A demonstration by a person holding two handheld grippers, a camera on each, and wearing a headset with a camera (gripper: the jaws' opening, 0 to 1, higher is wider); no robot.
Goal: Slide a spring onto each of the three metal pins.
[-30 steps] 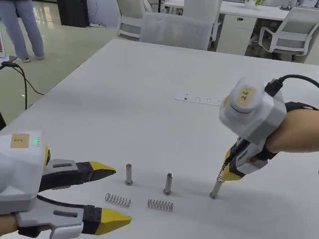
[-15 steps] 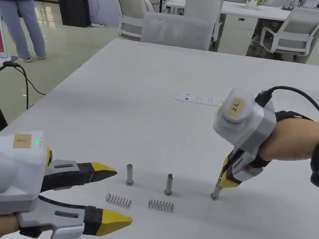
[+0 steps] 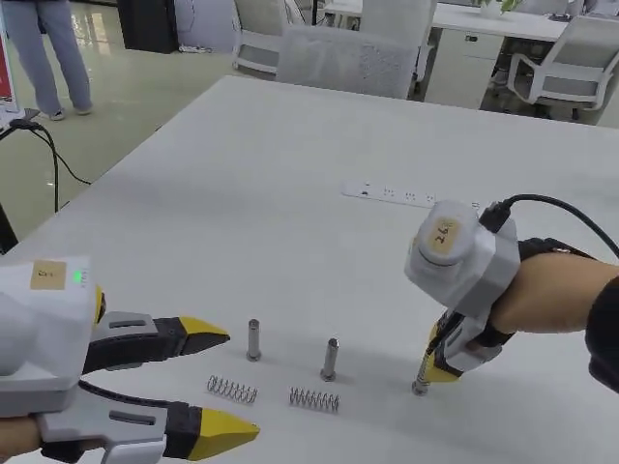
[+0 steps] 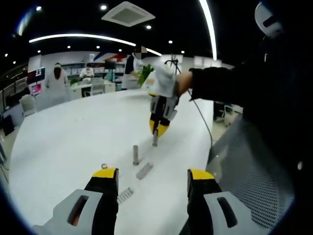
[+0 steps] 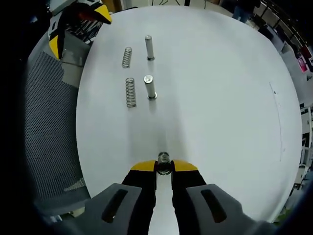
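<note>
You are pinching a spring [image 5: 164,159], likely light and easily squashed, so best gripped gently mid-coil, in your right gripper [image 3: 435,365] on the end pin [image 3: 420,385] right of the middle pin [image 3: 330,359], while your left gripper [image 4: 152,175] is hanging spread left of it, near two loose springs [image 3: 314,398].

This is an open-plan office. A long white table [image 3: 290,174] has a power strip [image 3: 392,193] lying flat on its top. A grey mesh-backed chair [image 3: 343,60] stands at the table's far edge. Beyond that edge are a white desk [image 3: 484,19] and a swivel armchair [image 3: 571,48]. Left of the table, a person [image 3: 48,48] stands on glossy floor tiles [image 3: 145,87]. Above the table hang strip lights [image 4: 73,36] and a ceiling air-conditioning cassette [image 4: 128,13].
</note>
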